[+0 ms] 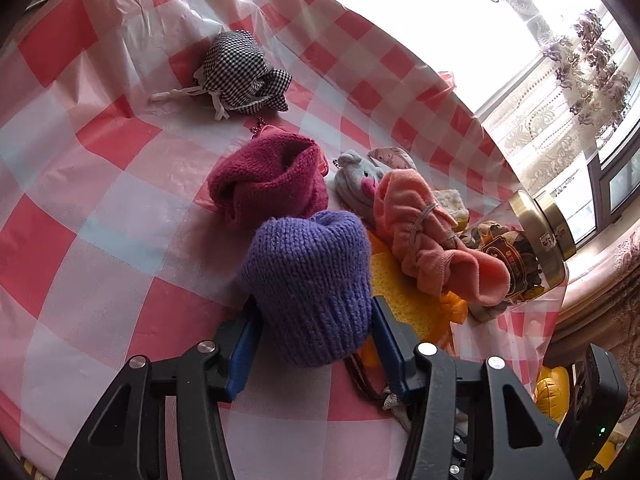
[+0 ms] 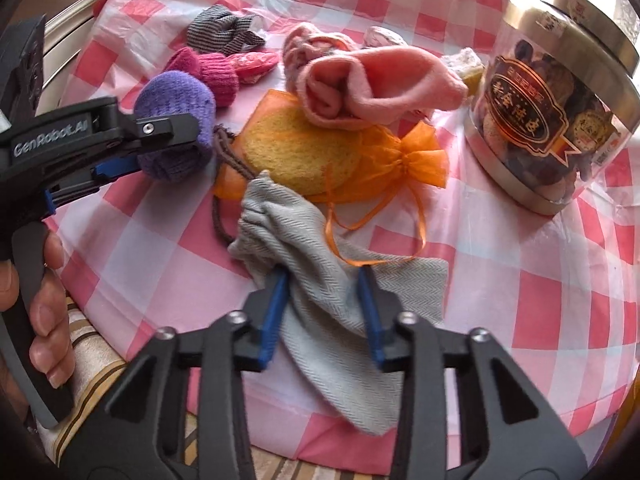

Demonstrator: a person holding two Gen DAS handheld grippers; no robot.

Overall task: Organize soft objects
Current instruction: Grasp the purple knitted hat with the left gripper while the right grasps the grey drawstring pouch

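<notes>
the left gripper (image 1: 314, 316) pinches the purple knit roll (image 1: 310, 284) upright between its jaws, while the right gripper (image 2: 324, 304) clamps the grey drawstring pouch (image 2: 320, 256), its long axis running toward the camera.

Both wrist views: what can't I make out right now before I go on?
- Grey plush toy: left view, lower body behind the peach cloth.
- Grey pouch: right view, grip contact blurred, near end behind the right tool.
- Purple knit: left view, underside hidden between the left tool fingers.
</notes>
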